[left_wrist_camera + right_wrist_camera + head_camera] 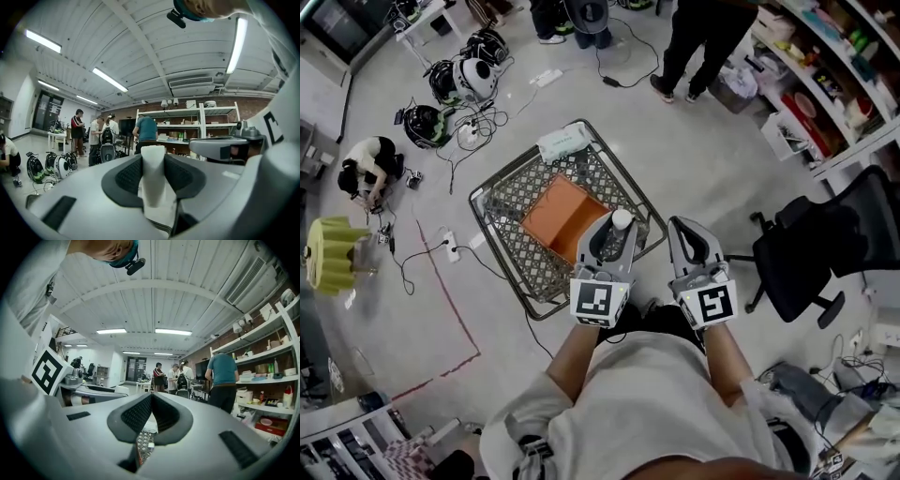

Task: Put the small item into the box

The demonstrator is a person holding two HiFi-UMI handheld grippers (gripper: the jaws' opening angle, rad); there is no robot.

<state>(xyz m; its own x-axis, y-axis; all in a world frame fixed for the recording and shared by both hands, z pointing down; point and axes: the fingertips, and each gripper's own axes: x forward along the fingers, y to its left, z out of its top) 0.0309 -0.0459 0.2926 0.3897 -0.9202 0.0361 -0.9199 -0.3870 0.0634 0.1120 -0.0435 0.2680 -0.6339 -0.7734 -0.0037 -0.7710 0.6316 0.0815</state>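
In the head view an open orange box (562,214) lies inside a wire shopping cart (502,202) on the floor. My left gripper (617,230) is level above the cart's near right corner. It is shut on a small white bottle-shaped item (622,219), which stands upright between the pads in the left gripper view (152,180). My right gripper (680,228) hangs beside it to the right, just past the cart's edge. Its jaws (151,397) are shut, pad against pad, with nothing between them.
A white package (564,142) lies at the cart's far end. A black office chair (825,248) stands to the right, shelves (834,75) beyond it. Helmets (459,80) and cables lie on the floor at upper left. People stand at the far side, and one crouches at left (366,164).
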